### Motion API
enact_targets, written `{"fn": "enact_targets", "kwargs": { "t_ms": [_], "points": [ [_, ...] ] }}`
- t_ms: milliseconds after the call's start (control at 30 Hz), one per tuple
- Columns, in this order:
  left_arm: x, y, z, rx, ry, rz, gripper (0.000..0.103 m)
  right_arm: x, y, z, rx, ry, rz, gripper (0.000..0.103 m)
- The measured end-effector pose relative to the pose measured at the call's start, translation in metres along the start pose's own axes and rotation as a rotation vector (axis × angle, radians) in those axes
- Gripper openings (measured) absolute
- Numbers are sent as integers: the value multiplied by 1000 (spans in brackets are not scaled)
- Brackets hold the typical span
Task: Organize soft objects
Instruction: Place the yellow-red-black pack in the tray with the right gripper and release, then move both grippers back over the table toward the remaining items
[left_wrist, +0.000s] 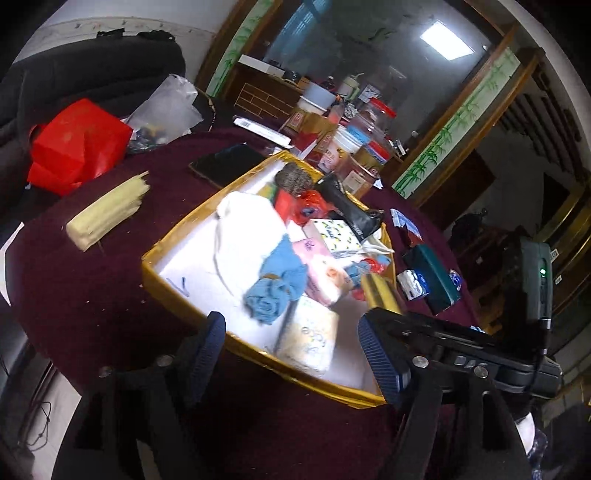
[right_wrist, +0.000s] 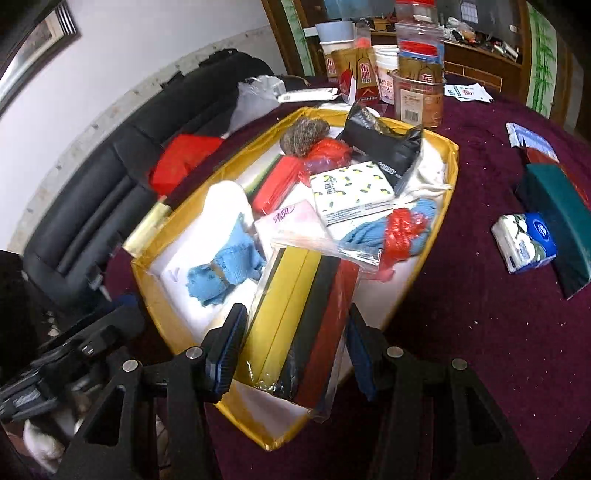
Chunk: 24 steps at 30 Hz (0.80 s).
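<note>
One plastic-wrapped pack of sponges, striped yellow, black and red, sits clamped between the fingers of the right gripper, over the near corner of the yellow-walled box that stands on the maroon worktop. By the look of it the pack is light and springy, and its film wrap is slick, so a hold across the broad middle, as it is taken here, seems safer than pinching the loose film end. The left gripper hangs over the same box with its fingers spread wide and nothing between them.

Counted inside the box: three tissue packs (one with a lemon print, one pink, one pale at the near wall), two blue knitted pieces, one black pouch, one grey scourer and one white cloth. Outside it, toward the right edge of the worktop, lie one blue-and-white tissue pack and one dark green box, touching. Near the left edge lies one pale bundle of sticks.
</note>
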<state>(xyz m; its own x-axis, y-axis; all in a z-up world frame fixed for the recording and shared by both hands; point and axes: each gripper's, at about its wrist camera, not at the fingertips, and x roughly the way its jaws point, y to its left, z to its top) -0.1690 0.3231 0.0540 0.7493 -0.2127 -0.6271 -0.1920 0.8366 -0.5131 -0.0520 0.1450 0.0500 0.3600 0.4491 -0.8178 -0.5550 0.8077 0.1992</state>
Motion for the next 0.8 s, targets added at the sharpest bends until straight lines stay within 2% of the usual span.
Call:
{"fn": "enact_targets", "kwargs": {
  "t_ms": [67, 133, 333, 433, 567, 633, 800],
  "points": [
    [2, 4, 0, -3, 8, 3, 78, 6, 2, 0, -2, 1, -44, 57],
    [4, 7, -1, -5, 16, 4, 79, 8, 0, -1, 13, 2, -53, 64],
    [7, 6, -4, 35, 17, 42, 80, -7, -7, -6, 37, -52, -33, 68],
    [2, -5, -7, 116, -44, 148, 80, -17, -9, -11, 34, -94, -51, 75],
    [-7, -18, -9, 218, -147, 301, 81, -27, -12, -21, 31, -136, -64, 75],
    [-9, -22, -9, 244, -171, 341, 81, -30, -14, -25, 25, -148, -79, 75],
    [-6, -27, -10, 262, -171, 372, 81, -38, -23, -36, 42, -164, -81, 75]
  ]
}}
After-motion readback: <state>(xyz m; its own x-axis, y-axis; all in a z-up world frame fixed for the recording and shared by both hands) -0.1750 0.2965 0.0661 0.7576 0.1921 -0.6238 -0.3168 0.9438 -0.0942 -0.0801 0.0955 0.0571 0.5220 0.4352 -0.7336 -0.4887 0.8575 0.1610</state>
